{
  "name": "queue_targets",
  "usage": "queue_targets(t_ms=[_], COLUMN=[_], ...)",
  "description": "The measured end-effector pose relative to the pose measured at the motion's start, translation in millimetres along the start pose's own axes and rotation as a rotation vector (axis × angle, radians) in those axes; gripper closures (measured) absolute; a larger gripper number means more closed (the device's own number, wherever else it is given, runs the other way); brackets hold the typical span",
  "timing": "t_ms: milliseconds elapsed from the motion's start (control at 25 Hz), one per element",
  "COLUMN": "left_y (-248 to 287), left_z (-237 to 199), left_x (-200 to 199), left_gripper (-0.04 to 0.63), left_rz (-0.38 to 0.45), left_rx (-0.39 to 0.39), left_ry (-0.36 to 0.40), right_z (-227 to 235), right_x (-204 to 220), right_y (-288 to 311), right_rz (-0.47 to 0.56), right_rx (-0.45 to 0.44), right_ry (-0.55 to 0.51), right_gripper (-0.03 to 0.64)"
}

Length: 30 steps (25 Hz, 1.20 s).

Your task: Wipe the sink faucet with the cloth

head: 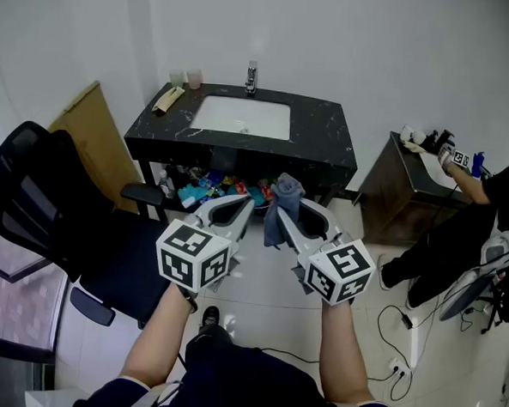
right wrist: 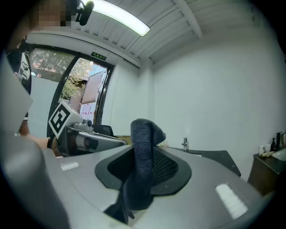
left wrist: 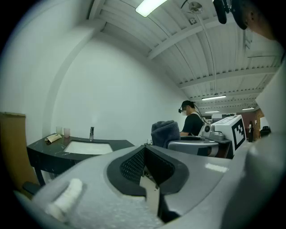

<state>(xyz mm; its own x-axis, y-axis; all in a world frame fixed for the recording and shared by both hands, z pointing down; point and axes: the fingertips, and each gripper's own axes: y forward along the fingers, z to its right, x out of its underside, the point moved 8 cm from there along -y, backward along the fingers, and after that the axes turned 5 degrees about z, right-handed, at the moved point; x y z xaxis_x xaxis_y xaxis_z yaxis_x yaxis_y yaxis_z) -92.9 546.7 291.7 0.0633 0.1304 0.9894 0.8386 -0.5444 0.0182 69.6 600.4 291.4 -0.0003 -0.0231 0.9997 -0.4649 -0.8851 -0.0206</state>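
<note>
- Left of centre: the left gripper (head: 235, 207) is held level, its jaws pressed together on nothing.
- Upper centre: the faucet (head: 252, 76) stands upright behind the white sink (head: 242, 118), well apart from both grippers. Wiping has not begun, and this looks like the approach.
- Centre: the blue-grey cloth (head: 282, 207) hangs with its long axis vertical, fold up and loose ends down.
- Right of centre: the right gripper (head: 301, 211) clamps the cloth, which must next be carried forward onto the faucet.

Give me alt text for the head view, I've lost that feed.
The right tool grips a dark cloth well short of the black sink counter and its faucet; the left tool beside it is shut and empty.
</note>
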Motion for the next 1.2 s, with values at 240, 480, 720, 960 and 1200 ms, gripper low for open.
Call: queue_targets(t_ms=[240,480,720,960,1200], left_y=[11,30,51,70,95], left_z=[-44,-111,-178,-230,-260], left_x=[-3,-5,-10,-15,-7], left_gripper=[0.595,0.595,0.595,0.595,0.595], left_rz=[-0.008,-0.015,-0.020,-0.054,-0.066], left_rx=[0.012,0.027,0.063,0.093,0.099], left_ry=[0.001,-0.008,-0.018,-0.034,-0.052], right_z=[5,15,28,35,57], right_x=[6,14,17,19,32], right_y=[43,109,172,221,250], right_rz=[-0.012,-0.030,-0.047,-0.061,-0.087], right_rx=[0.010,0.028,0.074,0.106,0.125], right_ry=[0.008,0.010,0.003,0.027,0.042], right_gripper=[0.500,0.500,0.500,0.500,0.500])
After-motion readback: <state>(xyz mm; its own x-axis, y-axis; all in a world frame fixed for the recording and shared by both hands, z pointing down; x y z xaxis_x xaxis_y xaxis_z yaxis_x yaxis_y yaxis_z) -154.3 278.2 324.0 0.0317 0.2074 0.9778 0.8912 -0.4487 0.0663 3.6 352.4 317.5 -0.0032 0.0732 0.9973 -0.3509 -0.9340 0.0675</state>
